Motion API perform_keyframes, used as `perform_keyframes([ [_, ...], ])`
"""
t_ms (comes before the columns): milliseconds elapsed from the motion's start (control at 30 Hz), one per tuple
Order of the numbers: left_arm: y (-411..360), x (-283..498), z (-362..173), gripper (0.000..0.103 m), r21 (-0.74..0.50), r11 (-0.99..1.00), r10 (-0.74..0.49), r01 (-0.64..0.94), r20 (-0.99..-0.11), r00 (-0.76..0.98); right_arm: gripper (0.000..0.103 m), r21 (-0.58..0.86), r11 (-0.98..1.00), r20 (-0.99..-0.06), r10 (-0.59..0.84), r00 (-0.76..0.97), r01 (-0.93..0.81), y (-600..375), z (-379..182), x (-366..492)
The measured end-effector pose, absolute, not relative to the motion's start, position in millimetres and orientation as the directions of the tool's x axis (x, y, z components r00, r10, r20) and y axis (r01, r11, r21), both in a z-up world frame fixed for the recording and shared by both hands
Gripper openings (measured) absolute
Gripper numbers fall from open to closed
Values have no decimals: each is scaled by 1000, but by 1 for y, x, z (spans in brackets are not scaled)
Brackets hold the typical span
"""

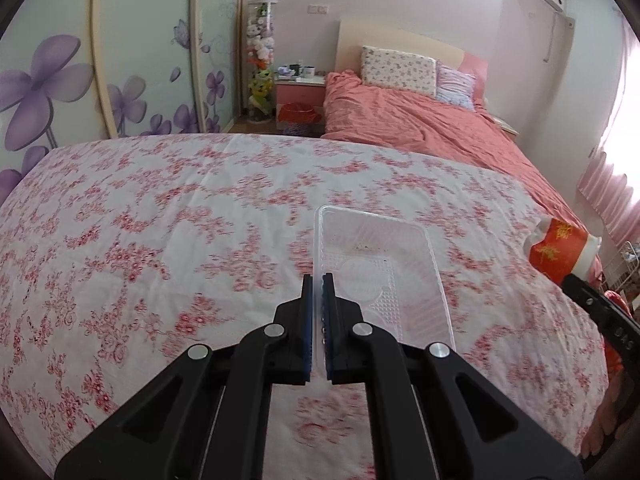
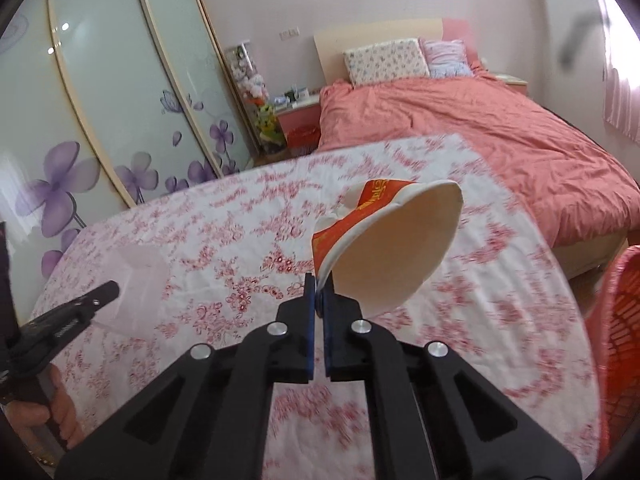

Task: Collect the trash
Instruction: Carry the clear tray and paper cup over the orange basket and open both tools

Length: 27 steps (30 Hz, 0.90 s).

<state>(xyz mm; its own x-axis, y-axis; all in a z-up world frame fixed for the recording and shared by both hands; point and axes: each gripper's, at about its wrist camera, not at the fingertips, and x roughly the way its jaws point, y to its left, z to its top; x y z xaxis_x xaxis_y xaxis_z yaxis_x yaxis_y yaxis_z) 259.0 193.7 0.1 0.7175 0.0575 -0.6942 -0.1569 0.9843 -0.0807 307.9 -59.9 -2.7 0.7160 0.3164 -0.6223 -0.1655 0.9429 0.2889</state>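
My left gripper [image 1: 318, 280] is shut on the rim of a clear plastic tray [image 1: 380, 264] and holds it over the round table with the pink floral cloth [image 1: 160, 220]. My right gripper [image 2: 319, 280] is shut on the rim of a squashed red-and-white paper cup [image 2: 396, 248], held above the same table [image 2: 200, 240]. The cup also shows at the right edge of the left wrist view [image 1: 560, 248]. The tray shows blurred at the left of the right wrist view [image 2: 136, 280], held by the left gripper [image 2: 108, 290].
A red plastic basket [image 2: 620, 340] stands at the table's right side. Behind the table is a bed with a salmon cover [image 1: 420, 120], a pink nightstand [image 1: 300, 94] and a wardrobe with purple flowers [image 1: 60, 88].
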Motion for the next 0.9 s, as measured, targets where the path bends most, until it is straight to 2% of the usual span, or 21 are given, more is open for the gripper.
perform_keyframes([
  [333, 137, 244, 20, 4, -94, 994, -25, -50, -665, 747, 4, 290, 951, -576, 265, 774, -110, -113, 30, 250],
  [900, 34, 221, 35, 4, -92, 985, -173, 148, -641, 748, 4, 308, 950, -534, 136, 835, 43, -202, 44, 182],
])
